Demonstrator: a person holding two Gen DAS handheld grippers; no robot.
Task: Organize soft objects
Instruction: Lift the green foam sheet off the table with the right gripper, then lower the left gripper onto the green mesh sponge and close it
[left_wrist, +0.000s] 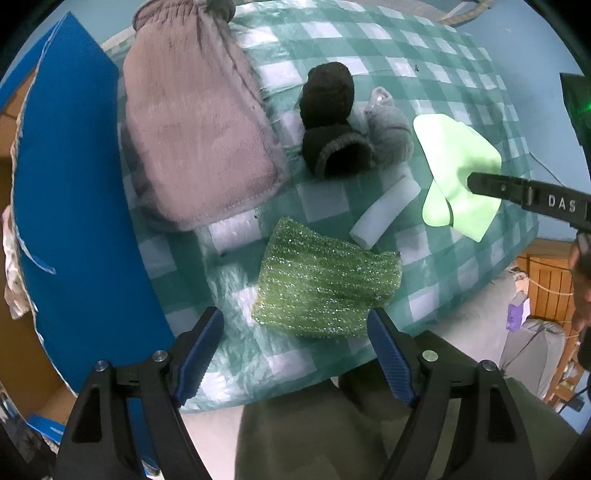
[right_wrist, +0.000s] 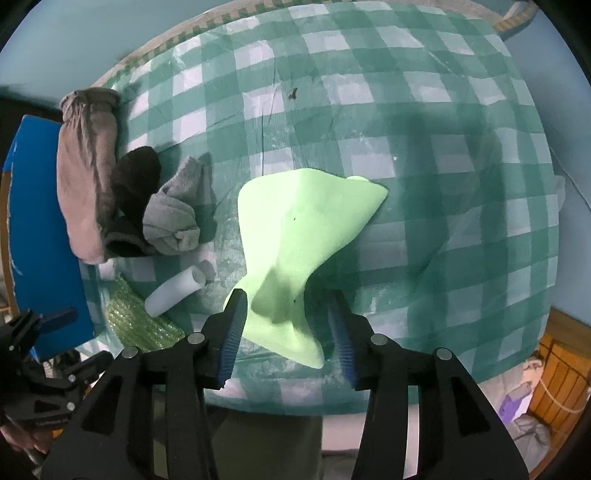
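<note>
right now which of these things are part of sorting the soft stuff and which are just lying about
Part of the job:
light green cloth, between the right gripper jaws
sparkly green scrubber, ahead of the open left gripper
grey fleece pouch
dark sock
grey sock
white foam roll

Just lying about:
checked tablecloth
blue board

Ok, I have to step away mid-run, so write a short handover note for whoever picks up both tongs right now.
Left tongs: open, empty, hovering just short of the glittery green cloth.
Right tongs: open, jaws either side of the light green cloth, not closed on it.
On the checked tablecloth: pink-grey pouch beside the blue board, dark sock, grey sock, white foam tube.
Done: nothing visibly sorted.
Left: grip the light green cloth, then organize everything else.
</note>
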